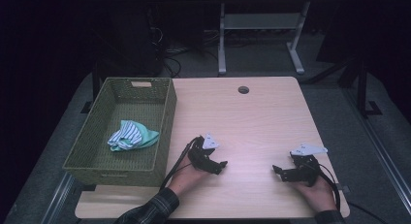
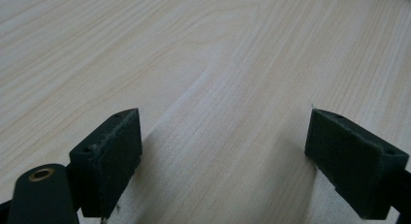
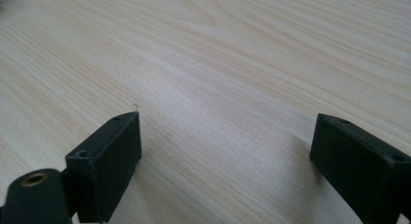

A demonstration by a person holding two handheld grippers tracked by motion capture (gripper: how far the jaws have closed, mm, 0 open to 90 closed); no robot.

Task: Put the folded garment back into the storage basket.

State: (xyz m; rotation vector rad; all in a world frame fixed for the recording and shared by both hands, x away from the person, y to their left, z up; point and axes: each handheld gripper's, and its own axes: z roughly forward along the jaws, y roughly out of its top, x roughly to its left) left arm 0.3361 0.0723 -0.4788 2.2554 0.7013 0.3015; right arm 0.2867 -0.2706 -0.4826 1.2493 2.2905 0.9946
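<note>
One crumpled green-and-white striped cloth [image 1: 132, 136] is lying inside the green woven basket [image 1: 165, 132] at the left of the frame. Two hands are resting low on the pale wood surface [image 1: 252, 122], the left tool [image 1: 220, 166] and the right tool [image 1: 277, 171] each gaping wide, gripping nothing.

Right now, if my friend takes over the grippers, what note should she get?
Left gripper: open, empty, low over the table beside the basket.
Right gripper: open, empty, low over the table near its right edge.
Cloth: lies crumpled inside the basket.
Done: cloth is in the basket.
Left: nothing else lies on the table to pick up.
</note>
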